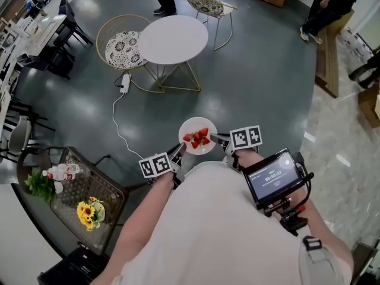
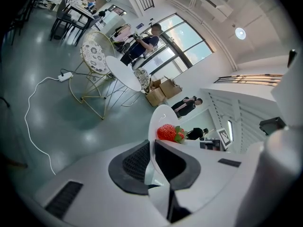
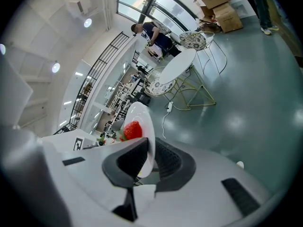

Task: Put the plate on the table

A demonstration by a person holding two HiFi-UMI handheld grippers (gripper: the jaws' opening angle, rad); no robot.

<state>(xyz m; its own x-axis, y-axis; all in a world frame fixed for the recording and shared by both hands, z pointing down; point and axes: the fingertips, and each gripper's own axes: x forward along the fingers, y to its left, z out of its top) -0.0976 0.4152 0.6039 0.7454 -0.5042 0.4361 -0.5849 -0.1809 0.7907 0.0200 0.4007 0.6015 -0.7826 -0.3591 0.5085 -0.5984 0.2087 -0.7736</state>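
Observation:
A white plate with strawberries on it is held in the air in front of me, above the grey floor. My left gripper is shut on the plate's left rim, and a strawberry shows just past its jaws. My right gripper is shut on the plate's right rim, with a strawberry beside it. The round white table stands some way ahead, and it shows in the left gripper view and the right gripper view.
Wire-frame chairs with patterned cushions stand beside the round table. A white power strip and cord lie on the floor. A dark table with sunflowers and a bottle is at my lower left. People stand at the back.

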